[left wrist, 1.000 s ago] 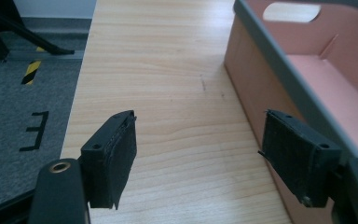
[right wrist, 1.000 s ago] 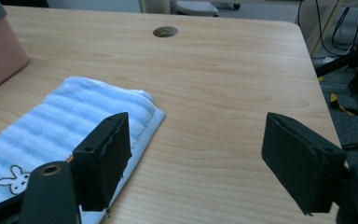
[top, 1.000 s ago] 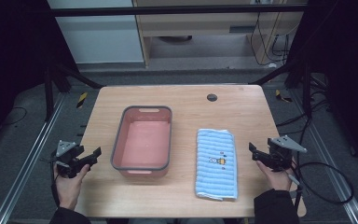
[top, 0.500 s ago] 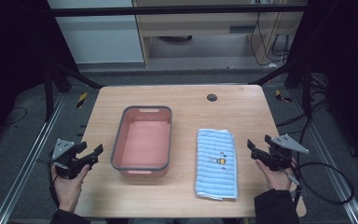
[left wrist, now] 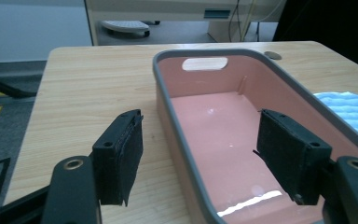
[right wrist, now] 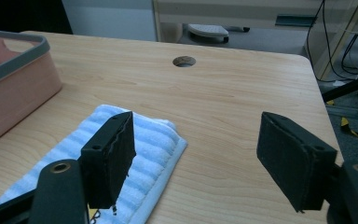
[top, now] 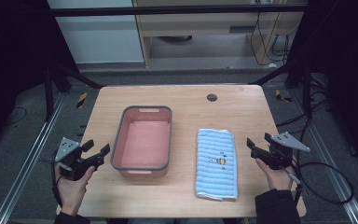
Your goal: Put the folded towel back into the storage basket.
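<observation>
Both tongs, left (top: pixel 95 151) and right (top: pixel 259 143), hung spread and empty at the worktop's (top: pixel 186 100) edges. Nothing seemed begun; the folded towel (top: pixel 216 163) lay beside the pink bin (top: pixel 142 170), probably needing pickup next.

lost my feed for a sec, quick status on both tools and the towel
Left tool open, empty, beside the pink bin. Right tool open, empty, right of the folded blue towel. Towel flat on the table, untouched. Nothing in the way.
</observation>
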Demonstrator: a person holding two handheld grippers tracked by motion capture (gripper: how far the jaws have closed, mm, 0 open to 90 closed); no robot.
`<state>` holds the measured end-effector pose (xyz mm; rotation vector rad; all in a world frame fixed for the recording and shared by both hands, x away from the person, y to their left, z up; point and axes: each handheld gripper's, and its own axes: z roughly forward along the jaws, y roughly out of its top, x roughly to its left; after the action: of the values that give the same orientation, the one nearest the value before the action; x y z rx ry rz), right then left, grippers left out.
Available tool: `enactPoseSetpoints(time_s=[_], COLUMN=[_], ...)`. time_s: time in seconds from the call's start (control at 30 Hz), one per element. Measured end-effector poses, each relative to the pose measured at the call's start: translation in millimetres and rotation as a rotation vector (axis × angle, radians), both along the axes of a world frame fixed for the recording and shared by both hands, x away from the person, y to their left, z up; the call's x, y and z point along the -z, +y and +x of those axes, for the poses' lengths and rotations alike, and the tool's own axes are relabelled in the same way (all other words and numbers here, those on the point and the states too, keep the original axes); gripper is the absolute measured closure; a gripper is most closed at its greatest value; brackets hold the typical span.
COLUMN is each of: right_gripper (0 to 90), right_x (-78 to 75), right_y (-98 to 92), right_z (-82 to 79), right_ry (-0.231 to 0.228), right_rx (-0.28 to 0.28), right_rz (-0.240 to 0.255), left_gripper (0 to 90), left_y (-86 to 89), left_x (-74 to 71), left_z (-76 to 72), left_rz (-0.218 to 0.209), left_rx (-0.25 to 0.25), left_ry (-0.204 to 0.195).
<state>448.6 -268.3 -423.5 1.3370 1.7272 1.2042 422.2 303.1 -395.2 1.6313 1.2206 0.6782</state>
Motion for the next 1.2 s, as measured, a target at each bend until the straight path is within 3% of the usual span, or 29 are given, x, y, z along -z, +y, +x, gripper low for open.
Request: enactPoseSetpoints(time_s=[0.27,0.47,0.9,1.2], right_gripper=[30.2,31.9,34.5,36.1], right_x=[-9.8,-12.8,-29.7,-35.2], right_y=[4.5,2.1,3.2,8.3], right_z=[2.1,4.0,9.3,14.6], right_ry=[-0.014,-0.008,-0.028,-0.018], right_rx=[-0.023,-0.027,-0.049,-0.069], right_rz=[-0.015,-0.023,-0.004,-0.042], left_gripper=[30.8,31.2,32.2,33.6], left_y=[-14.9,-24.8,-55.4,-82.7], left_x=[-6.4,-10.0,-13.8,-13.7], left_z=[-1.7,-1.6,1.6,3.6], left_rz=[-0.013,0.0,0.006,0.017], left_rx=[0.048,0.072,0.114,0.162], left_ry=[-0.012,-0.019,-0.031,-0.031])
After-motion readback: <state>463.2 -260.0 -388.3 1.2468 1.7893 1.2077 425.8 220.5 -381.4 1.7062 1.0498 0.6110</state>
